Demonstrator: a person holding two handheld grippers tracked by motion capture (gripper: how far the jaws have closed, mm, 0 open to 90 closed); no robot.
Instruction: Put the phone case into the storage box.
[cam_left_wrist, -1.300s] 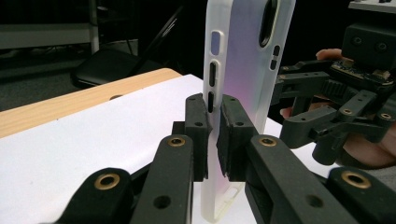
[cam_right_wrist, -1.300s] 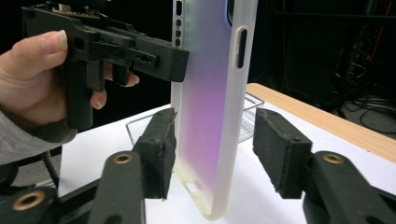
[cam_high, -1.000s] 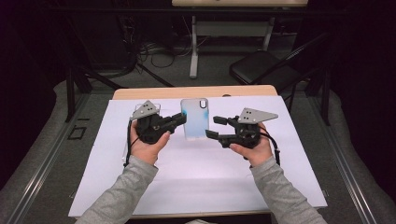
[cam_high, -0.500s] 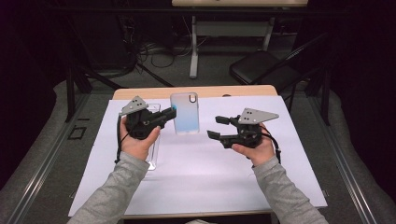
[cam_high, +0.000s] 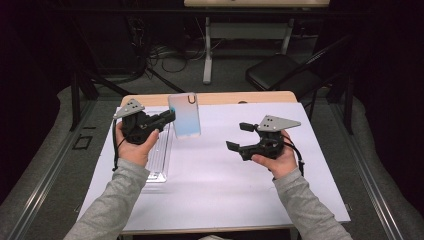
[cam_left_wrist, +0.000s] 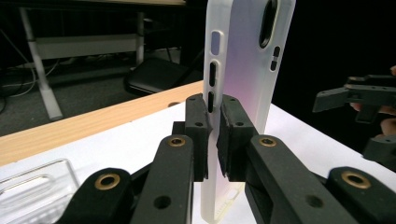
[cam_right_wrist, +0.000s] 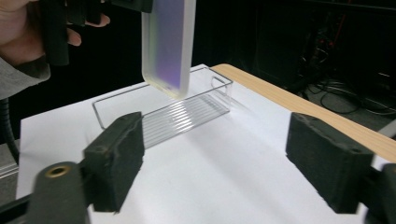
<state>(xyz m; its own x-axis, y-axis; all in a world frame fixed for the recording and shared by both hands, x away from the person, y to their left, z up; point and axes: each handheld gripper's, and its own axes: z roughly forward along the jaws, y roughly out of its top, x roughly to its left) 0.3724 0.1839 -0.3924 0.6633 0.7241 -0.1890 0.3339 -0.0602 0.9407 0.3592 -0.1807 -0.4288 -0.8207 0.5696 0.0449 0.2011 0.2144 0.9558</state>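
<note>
Left gripper (cam_high: 167, 117) clamped on case (cam_high: 184, 114) edge, holding it upright above clear tray (cam_high: 159, 151) on desk (cam_high: 250, 97). Right gripper (cam_high: 239, 136) empty, jaws just opened wide, well apart from case.

One phone case (cam_high: 184, 115), one clear tray (cam_high: 159, 152), two grippers

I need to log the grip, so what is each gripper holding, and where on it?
The left gripper pinches the phone case by its side edge; the right gripper holds nothing.
</note>
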